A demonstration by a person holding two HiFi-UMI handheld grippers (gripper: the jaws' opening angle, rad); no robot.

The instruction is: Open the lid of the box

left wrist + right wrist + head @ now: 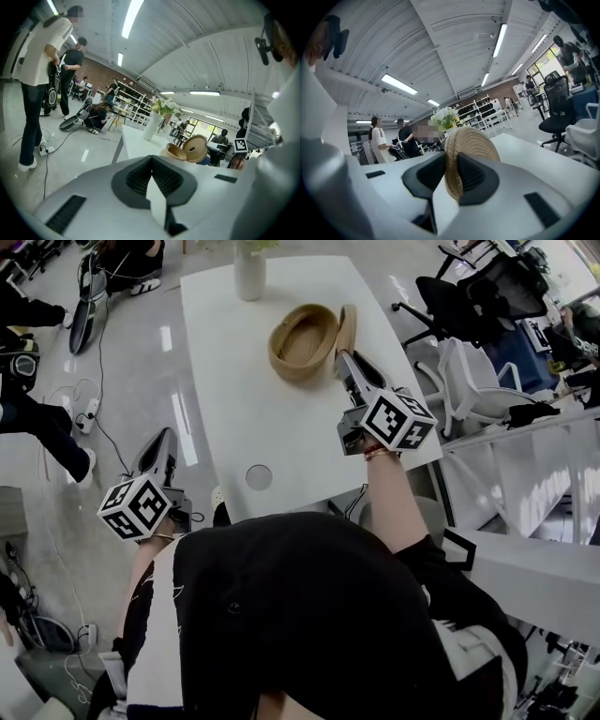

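The right gripper's [451, 158] jaws are partly closed, clamped on the woven lid [474, 140], which stands on edge just beside the open box [302, 341] on the white surface [272, 427]. The box is already open, so only setting the lid down seems left. The left gripper [152, 158] hangs off the surface, jaws together and empty.

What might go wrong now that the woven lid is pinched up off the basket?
1. The right tongs grip the lid only by its rim, standing on edge. It may slip and fall onto the basket or the table.
2. The lid hangs close to the table's right side. If dropped on edge, it might roll off.
3. The vase stands just beyond the basket, so a wide swing could tip it.
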